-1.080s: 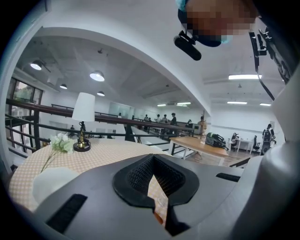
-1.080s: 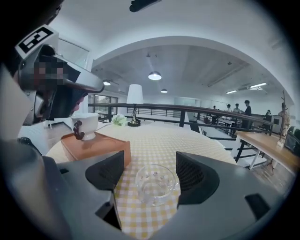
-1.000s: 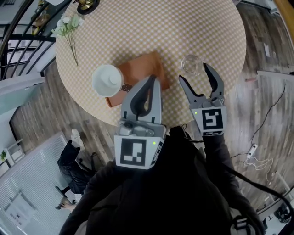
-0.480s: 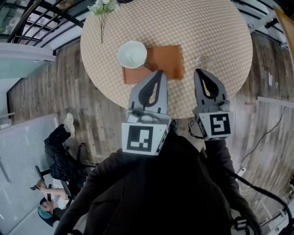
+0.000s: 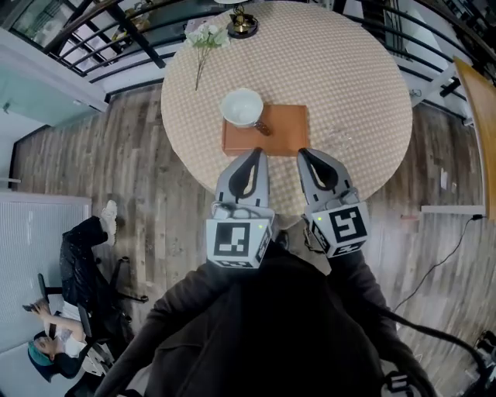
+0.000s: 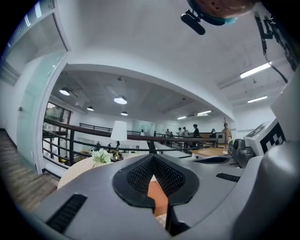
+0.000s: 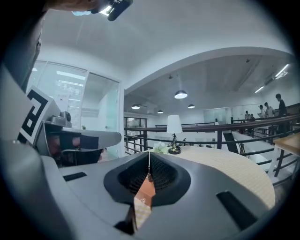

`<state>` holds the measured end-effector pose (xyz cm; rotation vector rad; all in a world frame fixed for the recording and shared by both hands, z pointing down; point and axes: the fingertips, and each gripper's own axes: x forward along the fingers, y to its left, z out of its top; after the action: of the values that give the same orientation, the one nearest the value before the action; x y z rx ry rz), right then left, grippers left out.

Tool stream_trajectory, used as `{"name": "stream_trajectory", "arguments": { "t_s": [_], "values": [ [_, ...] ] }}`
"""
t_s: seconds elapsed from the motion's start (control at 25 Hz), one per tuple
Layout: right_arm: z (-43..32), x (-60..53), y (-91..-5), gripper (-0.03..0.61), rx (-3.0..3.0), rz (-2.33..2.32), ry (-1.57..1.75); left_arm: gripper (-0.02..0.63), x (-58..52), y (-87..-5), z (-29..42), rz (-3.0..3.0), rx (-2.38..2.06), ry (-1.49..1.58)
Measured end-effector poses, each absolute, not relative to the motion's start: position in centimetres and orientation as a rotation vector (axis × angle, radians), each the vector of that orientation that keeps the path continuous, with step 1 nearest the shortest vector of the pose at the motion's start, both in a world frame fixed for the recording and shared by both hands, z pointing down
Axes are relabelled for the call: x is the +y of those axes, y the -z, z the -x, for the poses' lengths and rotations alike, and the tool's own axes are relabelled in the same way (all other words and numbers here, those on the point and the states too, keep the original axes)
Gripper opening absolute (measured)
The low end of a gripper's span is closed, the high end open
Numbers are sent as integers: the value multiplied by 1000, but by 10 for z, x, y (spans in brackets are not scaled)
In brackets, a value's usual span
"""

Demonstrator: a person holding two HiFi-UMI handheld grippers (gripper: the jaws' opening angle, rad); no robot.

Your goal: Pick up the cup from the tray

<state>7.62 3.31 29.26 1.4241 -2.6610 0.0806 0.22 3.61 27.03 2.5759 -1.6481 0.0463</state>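
Floor, near left: a seated person [image 5: 74, 333] is partly in the head view, well apart from the table.

Table [image 5: 356, 70]: round, with a checked cover. A sprig of white flowers [image 5: 203, 35] lies at its far-left edge. A small lamp [image 5: 242, 23] stands just right of the flowers, at the far edge.

Cup [image 5: 241, 107]: white, upright, mouth up. It stands on the far-left corner of the tray [image 5: 283, 128], a flat orange-brown rectangle near the table's near edge. Neither gripper touches the cup.

Left gripper [image 5: 256, 152]: it hangs over the near edge of the tray, pointing toward the far side, near and slightly right of the cup. In the left gripper view the jaw tips meet, clenched on nothing. Only a strip of the tray shows through the slot behind the tips.

Right gripper [image 5: 302, 153]: it sits just right of the left gripper, at the tray's near-right corner. In the right gripper view its tips are pressed together with nothing between them. The two grippers are close but apart.

Clear glass [image 5: 336, 138]: faintly visible on the table, right of the tray and just beyond the right gripper.
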Motion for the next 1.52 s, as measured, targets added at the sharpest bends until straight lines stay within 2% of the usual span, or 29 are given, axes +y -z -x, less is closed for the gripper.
{"name": "stream_trajectory", "arguments": {
  "t_s": [0.96, 1.52],
  "values": [
    [-59, 68, -287, 12, -2719, -1363, -71, 6, 84, -254, 20, -2551, -1701, 50],
    [-30, -6, -310, 18, -2662, -1340, -101, 6, 21, -264, 62, -2452, -1752, 11]
  ]
}}
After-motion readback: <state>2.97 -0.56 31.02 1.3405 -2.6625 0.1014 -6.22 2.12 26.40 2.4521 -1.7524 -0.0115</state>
